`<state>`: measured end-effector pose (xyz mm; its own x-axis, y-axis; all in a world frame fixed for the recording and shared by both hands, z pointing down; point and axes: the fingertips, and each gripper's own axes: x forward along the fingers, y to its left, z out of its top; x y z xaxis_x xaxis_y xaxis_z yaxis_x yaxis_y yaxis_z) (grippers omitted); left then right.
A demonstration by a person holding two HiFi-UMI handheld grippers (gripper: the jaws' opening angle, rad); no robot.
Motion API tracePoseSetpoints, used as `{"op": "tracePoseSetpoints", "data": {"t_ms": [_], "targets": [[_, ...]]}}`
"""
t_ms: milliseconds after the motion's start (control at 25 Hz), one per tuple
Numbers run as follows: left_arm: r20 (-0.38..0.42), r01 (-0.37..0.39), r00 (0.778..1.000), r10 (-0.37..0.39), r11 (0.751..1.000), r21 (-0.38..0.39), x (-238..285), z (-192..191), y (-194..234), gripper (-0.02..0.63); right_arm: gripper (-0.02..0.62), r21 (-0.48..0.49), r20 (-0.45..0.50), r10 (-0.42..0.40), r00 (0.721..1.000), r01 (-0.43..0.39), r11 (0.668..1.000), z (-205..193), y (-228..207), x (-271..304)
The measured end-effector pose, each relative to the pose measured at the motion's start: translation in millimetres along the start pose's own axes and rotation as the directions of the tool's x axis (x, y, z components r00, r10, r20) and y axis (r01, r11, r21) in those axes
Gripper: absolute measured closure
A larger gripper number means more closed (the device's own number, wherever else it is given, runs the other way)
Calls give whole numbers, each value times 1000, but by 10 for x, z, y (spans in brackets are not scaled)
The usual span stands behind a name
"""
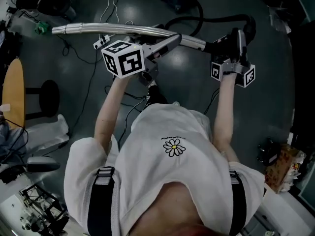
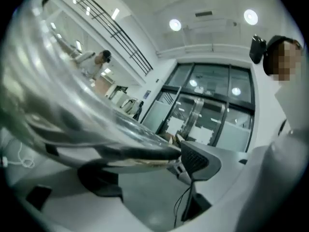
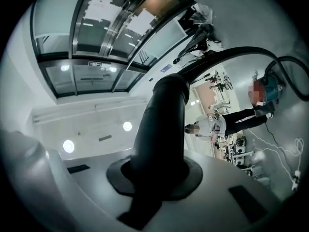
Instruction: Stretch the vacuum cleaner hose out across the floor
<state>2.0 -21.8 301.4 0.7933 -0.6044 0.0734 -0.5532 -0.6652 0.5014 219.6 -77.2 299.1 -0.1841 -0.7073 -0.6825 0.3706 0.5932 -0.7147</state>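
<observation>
head view: taken from above the person, aimed steeply down at the floor [image 1: 64, 92], widest field | left gripper view: set hard against the metal tube [image 2: 72, 105], tilted up toward the ceiling lights [image 2: 175, 24] | right gripper view: set hard against the black hose [image 3: 161, 144], likewise tilted upward | shared: metal tube is seen in head and left gripper views, black hose in head and right gripper views

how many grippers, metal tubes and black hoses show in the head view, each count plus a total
grippers: 2 (left gripper, right gripper)
metal tube: 1
black hose: 1
total: 4
</observation>
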Motion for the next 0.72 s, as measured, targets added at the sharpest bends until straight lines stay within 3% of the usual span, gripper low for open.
{"op": "tracePoseSetpoints", "data": {"t_ms": [40,80,120,160,200,240,280,320,360,400,440,480,520,560,600,640,680,720], "targets": [[-79,-28,996,38,993,117,-56,-120,32,244,534,-26,-18,-3,1000,2,1000,28,63,58],[-172,-77,975,138,946,316,-168,-275,127,244,534,-63,-28,-12,1000,10,998,90,132,114],[-228,-121,931,285,830,544,-333,-428,274,244,534,-117,-34,-30,999,26,993,190,204,168],[-223,-145,879,421,682,717,-520,-541,425,244,534,-189,-43,-55,998,46,981,302,284,224],[-186,-166,844,503,576,801,-687,-584,535,245,534,-276,-66,-87,994,65,959,387,370,290],[-142,-206,837,529,544,813,-809,-543,592,245,534,-375,-113,-126,986,76,924,405,457,369],[-93,-263,849,520,569,779,-882,-422,612,245,534,-478,-184,-181,966,73,875,327,529,455],[-35,-322,866,498,610,725,-917,-247,614,245,534,-579,-278,-254,926,49,814,141,572,536],[28,-367,879,475,640,675,-925,-58,607,245,534,-670,-385,-347,855,-1,742,-139,569,590],[85,-393,888,451,652,648,-907,114,583,245,534,-747,-488,-459,742,-83,660,-475,505,585],[129,-399,897,423,648,648,-860,252,530,245,534,-798,-563,-585,584,-200,569,-818,381,495],[157,-386,909,386,637,667,-787,352,441,245,532,-803,-593,-707,386,-355,479,-1125,223,316],[166,-353,926,338,626,695,-695,410,316,245,523,-747,-564,-808,170,-522,412,-1367,69,67],[158,-304,947,280,618,725,-593,426,165,244,514,-646,-478,-878,-35,-663,378,-1504,-58,-220],[134,-243,966,219,610,754,-489,402,7,245,514,-537,-349,-916,-197,-759,368,-1504,-149,-497],[101,-181,981,166,595,783,-390,344,-136,244,514,-448,-205,-931,-302,-817,363,-1375,-201,-718],[65,-128,989,131,568,813,-294,253,-244,245,514,-386,-69,-934,-350,-854,349,-1161,-215,-854],[30,-89,993,118,531,843,-202,136,-309,244,515,-341,47,-934,-355,-884,319,-921,-196,-906]]}}
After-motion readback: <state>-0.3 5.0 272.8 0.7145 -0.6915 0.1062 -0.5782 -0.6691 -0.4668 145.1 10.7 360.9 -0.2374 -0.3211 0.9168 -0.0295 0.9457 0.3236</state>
